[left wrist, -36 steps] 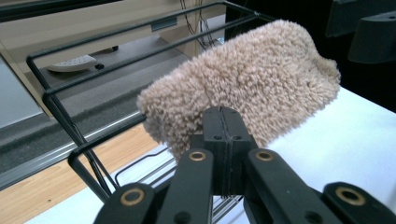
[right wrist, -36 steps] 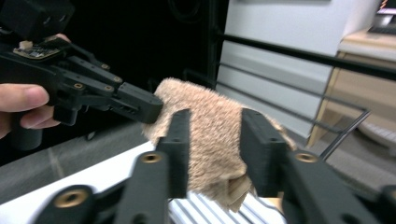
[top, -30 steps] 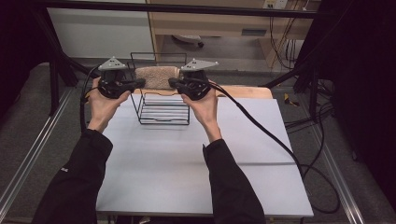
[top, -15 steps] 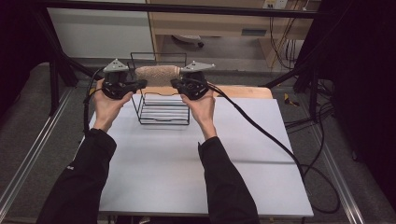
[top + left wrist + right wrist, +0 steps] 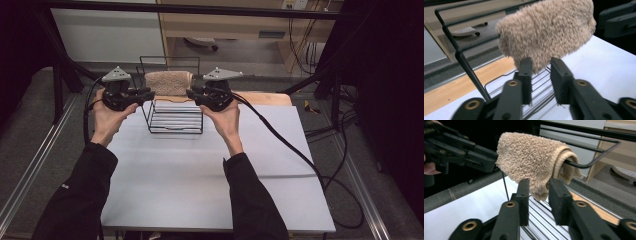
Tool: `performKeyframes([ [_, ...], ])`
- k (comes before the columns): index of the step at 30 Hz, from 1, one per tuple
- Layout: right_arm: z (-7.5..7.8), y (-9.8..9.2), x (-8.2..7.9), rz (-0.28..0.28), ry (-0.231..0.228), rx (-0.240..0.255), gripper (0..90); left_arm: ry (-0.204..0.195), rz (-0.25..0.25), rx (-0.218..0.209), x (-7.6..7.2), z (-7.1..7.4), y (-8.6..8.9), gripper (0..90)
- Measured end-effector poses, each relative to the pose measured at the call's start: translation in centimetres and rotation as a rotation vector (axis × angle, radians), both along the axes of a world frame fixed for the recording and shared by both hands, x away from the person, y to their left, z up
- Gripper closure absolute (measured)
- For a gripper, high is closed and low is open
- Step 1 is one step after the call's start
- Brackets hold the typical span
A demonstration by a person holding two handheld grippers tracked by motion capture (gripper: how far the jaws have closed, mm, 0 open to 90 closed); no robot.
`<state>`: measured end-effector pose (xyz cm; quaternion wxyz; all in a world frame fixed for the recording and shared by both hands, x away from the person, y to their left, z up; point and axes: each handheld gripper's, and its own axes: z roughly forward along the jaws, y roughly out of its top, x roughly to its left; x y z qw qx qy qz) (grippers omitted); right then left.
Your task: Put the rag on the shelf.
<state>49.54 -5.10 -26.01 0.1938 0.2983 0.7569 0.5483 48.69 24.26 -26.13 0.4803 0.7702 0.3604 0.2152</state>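
A beige fluffy towel (image 5: 169,82) hangs folded over the top bar of a black wire rack (image 5: 175,122) at the far side of the white table (image 5: 200,175). My left gripper (image 5: 149,92) is at the towel's left end and my right gripper (image 5: 192,93) at its right end. In the left gripper view the towel (image 5: 546,30) hangs just past my parted jaws (image 5: 541,63). In the right gripper view its lower corner (image 5: 539,190) dangles between my jaws (image 5: 539,185), which stand apart. Both pairs of jaws have just been opening and stand open.
The rack stands near the table's far edge, beside a wooden strip (image 5: 260,97). Cables (image 5: 300,155) trail from the right gripper across the table's right side. Beyond the table there is a desk with a chair base (image 5: 200,42). The left gripper (image 5: 461,147) shows in the right gripper view.
The towel was lifted slightly half a second ago and has come down onto the rack's top bar. Both hands stay at its ends.
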Motion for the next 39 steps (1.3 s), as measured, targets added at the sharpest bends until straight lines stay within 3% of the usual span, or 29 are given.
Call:
performKeyframes([
  [8,0.0,-2.8,-1.9,0.003,0.017,0.010,48.8,0.031,-0.009,0.018,-1.5,-1.8,0.5,48.5],
  [11,-0.4,-3.9,-2.5,-0.004,0.021,-0.009,40.6,0.047,-0.014,0.016,-2.0,-2.6,0.7,41.8],
  [19,-2.4,-7.2,-3.8,-0.043,0.077,-0.029,22.2,0.081,-0.030,0.003,-3.6,-5.3,0.7,26.0],
  [24,-3.9,-9.3,-4.5,-0.053,0.122,-0.053,13.9,0.087,-0.036,0.025,-4.6,-7.2,0.5,14.4],
  [30,-5.7,-11.8,-5.7,-0.075,0.149,-0.054,8.3,0.100,-0.047,0.037,-5.8,-9.0,0.4,8.7],
  [39,-8.9,-14.2,-7.5,-0.088,0.167,-0.073,2.5,0.115,-0.045,0.033,-7.3,-11.9,0.4,8.4],
])
